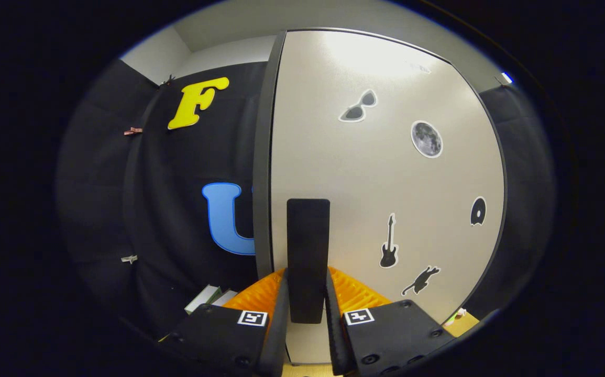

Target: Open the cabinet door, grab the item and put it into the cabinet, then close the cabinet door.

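A pale cabinet door (pixel 375 173) with several small stickers stands close in front of me, and its dark left edge (pixel 263 157) shows. A black upright handle (pixel 308 235) is mounted low on the door near that edge. My gripper (pixel 306 277) is closed around the lower part of the handle, with one finger tight against each side. The fingers (pixel 357 293) reach up to the door's face. I cannot tell whether the door is fully closed or slightly ajar. The cabinet's inside is hidden.
Left of the door hangs the black cloth wall with a few small clips (pixel 132 131). Low at the left lie books (pixel 205 298). A strip of wooden tabletop (pixel 464 325) with a small pale object (pixel 457 315) shows below the door's right corner.
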Demonstrator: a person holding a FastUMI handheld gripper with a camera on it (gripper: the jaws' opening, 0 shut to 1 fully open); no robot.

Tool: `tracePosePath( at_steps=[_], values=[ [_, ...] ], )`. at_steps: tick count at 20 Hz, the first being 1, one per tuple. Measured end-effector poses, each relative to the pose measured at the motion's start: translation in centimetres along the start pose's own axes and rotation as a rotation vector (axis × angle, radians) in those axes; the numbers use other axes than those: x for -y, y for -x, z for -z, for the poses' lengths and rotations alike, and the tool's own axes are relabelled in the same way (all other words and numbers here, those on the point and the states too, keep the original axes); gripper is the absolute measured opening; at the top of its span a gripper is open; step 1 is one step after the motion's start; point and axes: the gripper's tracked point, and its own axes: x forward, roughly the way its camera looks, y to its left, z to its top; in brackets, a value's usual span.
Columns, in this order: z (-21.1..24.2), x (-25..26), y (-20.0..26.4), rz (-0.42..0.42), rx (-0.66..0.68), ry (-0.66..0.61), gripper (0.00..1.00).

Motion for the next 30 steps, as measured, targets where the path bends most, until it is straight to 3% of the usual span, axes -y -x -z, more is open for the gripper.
tracePosePath(
  at_steps=[4, 10, 11, 24, 30],
  values=[
    [-0.1, 0.0, 0.0, 0.013, -0.015, 0.008, 0.23],
    [0.1, 0.0, 0.0, 0.012, -0.012, 0.025, 0.23],
    [0.0, 0.0, 0.0, 0.013, -0.009, 0.026, 0.12],
    [-1.1, 0.1, 5.1, -0.089, -0.025, -0.010, 0.12],
    [-1.6, 1.6, 9.2, -0.078, -0.033, -0.007, 0.12]
  ],
)
